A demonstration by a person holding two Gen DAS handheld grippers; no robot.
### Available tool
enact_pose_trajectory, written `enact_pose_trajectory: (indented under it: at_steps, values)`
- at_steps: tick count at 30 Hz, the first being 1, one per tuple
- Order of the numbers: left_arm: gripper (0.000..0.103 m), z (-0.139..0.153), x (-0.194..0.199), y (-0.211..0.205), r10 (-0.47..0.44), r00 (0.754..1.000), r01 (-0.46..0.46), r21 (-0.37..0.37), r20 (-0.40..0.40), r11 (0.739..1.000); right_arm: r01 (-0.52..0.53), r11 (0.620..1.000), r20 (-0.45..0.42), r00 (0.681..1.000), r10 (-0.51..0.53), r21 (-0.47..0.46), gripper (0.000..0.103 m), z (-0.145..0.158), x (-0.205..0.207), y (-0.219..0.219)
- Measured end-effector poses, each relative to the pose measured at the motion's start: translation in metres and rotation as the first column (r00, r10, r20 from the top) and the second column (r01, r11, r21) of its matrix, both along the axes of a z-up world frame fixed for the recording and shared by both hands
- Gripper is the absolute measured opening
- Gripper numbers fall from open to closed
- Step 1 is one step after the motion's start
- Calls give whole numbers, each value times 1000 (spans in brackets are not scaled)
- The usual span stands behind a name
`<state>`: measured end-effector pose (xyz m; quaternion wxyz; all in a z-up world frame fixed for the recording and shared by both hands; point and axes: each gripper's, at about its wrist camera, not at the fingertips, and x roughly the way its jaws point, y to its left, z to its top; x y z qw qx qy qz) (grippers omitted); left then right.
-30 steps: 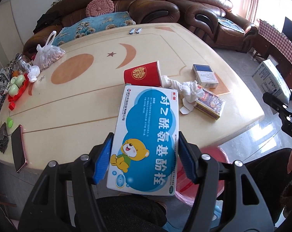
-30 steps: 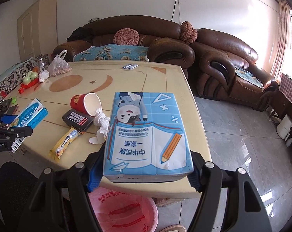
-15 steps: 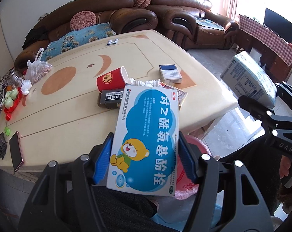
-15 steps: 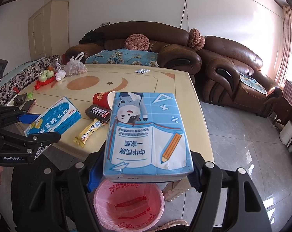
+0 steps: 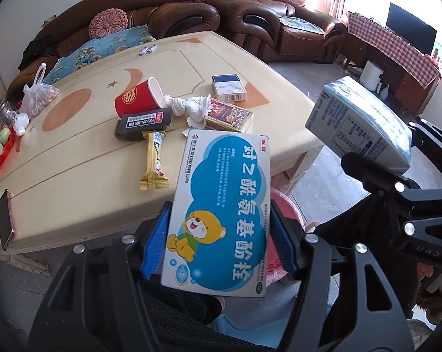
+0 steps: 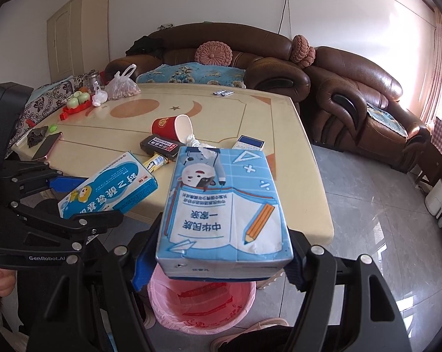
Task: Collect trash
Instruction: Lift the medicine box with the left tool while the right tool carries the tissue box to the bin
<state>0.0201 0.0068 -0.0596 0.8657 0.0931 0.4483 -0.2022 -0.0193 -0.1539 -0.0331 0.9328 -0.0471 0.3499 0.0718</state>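
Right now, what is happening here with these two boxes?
A person is clearing trash from a table. The left gripper grips a blue medicine box, and the right gripper grips a blue tissue pack above a pink bin. A red cup, wrappers and small boxes are on the table.

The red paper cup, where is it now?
In the left wrist view the red paper cup lies on its side on the table, left of the crumpled tissue, behind the black box.
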Motion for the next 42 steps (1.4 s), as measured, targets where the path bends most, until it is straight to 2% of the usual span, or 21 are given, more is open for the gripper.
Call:
enact_pose_trajectory:
  at_steps: [3,19,31,42]
  values:
    - [63,-10,-2,-2,-5,1000,4,-11,-20,1000,2,1000,-19,1000,-2,-9,68,-11,-3,1]
    - [63,-79,-2,-20,-1,989,5,25,-149,1000,8,1000,-162,987,-8,0,68,-80,3,-1]
    - [63,-138,20,-26,45,962,-26,74,-268,997,24,1000,-275,961,-22,2,68,-134,26,-9]
    - [63,-196,46,-33,66,919,-27,105,-389,994,19,1000,-395,919,-22,-10,68,-190,51,-11]
